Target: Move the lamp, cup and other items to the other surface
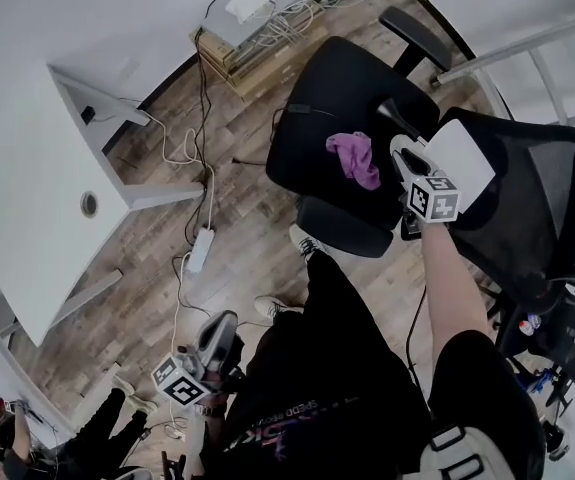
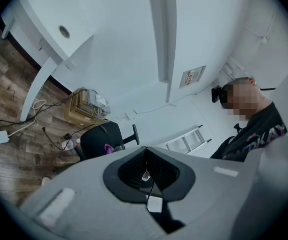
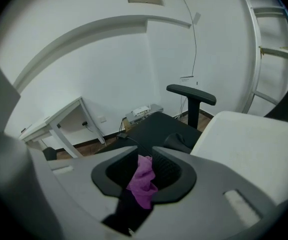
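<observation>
Your right tongs (image 3: pixel 145 159) are clamped on the purple cloth (image 1: pixel 355 158), just above the chair (image 1: pixel 332 98) seat. Left tongs (image 2: pixel 148 158) are together, empty, well away. Lift clear before crossing to the table (image 1: pixel 27 198).

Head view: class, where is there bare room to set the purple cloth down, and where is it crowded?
Free: the white table top, bare around its cable hole; the black chair seat left of the cloth. Crowded: the floor between table and chair, strewn with cables and a power strip.
</observation>
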`<state>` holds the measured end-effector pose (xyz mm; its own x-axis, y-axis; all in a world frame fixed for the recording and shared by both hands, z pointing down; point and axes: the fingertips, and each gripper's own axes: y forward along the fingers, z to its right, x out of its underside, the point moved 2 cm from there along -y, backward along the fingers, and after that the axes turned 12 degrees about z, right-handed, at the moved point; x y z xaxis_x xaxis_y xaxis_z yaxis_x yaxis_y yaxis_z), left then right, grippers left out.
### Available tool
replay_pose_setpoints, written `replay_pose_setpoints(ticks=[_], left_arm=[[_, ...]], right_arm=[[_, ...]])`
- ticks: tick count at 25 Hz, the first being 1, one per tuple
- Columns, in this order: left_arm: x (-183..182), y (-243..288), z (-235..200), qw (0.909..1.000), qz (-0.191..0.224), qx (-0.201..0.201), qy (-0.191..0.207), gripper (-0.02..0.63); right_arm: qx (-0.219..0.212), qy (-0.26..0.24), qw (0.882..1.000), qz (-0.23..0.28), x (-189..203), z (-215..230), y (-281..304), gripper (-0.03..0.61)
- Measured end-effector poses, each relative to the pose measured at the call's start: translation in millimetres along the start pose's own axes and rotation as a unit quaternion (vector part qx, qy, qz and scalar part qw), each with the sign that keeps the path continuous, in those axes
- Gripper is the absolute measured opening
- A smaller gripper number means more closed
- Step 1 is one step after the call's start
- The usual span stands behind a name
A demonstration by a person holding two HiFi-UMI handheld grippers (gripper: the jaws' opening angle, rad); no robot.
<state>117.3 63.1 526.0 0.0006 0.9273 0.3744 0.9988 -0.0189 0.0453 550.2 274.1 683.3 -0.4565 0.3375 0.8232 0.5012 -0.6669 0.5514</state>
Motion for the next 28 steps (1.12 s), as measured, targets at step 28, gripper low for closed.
replay_pose_setpoints(ticks=[28], left_arm=[[4, -31, 69, 0.9762, 0.134, -0.052, 0.162, 0.0]], right_arm=[[-0.696, -0.151, 0.697, -0.088, -68, -439, -230, -0.002]])
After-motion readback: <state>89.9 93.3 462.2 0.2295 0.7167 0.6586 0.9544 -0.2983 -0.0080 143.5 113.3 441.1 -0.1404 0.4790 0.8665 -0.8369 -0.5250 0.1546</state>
